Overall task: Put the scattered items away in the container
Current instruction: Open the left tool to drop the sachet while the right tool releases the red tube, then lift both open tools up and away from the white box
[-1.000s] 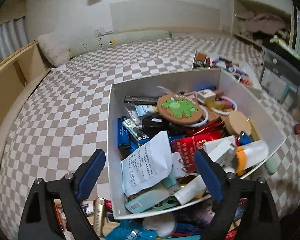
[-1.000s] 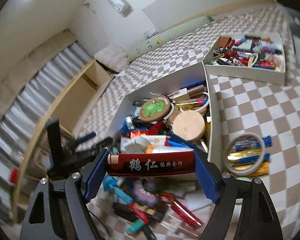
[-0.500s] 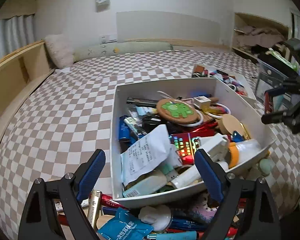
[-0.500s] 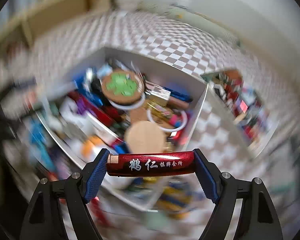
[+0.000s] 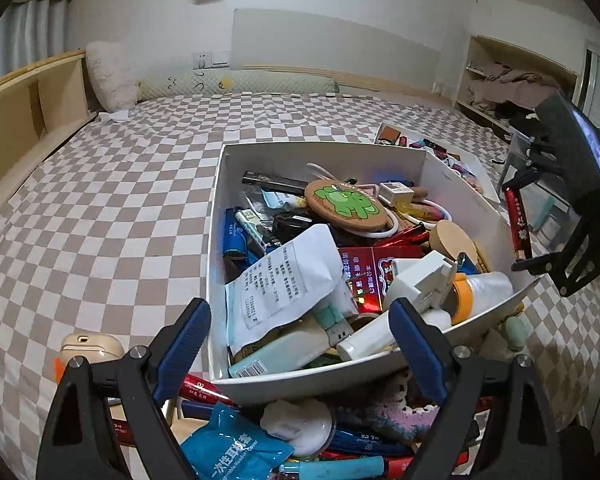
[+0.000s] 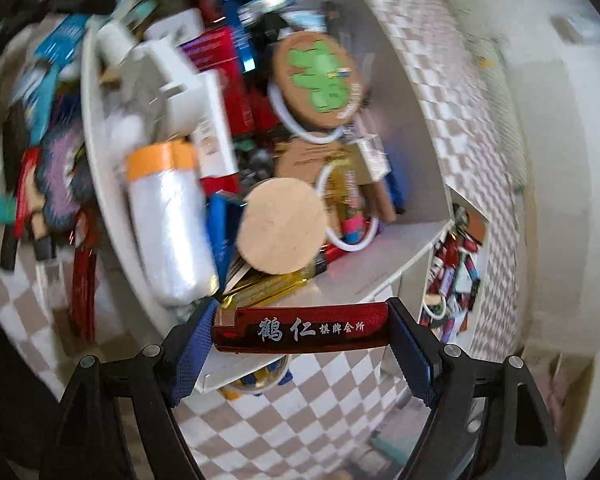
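A white box (image 5: 324, 156), crammed with small items, stands on the checkered bed. My left gripper (image 5: 300, 344) hangs open and empty over the box's near edge. Below it lies a loose pile: a blue packet (image 5: 236, 448), a white round case (image 5: 300, 420), a crocheted piece (image 5: 396, 416), several pens. My right gripper (image 6: 302, 336) is shut on a long red lighter (image 6: 304, 330) with white characters, held crosswise just outside a corner of the box (image 6: 384, 248). The left wrist view shows that gripper (image 5: 520, 226) at the box's right side with the lighter (image 5: 516, 220) upright.
A second white box (image 5: 452, 156) full of small things sits beyond the first, also seen from the right wrist (image 6: 456, 272). A beige case (image 5: 88, 346) lies at the pile's left. A wooden bed frame (image 5: 24, 104) runs along the left; shelves (image 5: 512, 76) stand at the right.
My right gripper has rolled strongly and swung over to the box's corner with the lighter still in its grip, coming into the left wrist view. The left gripper sank a little toward the pile.
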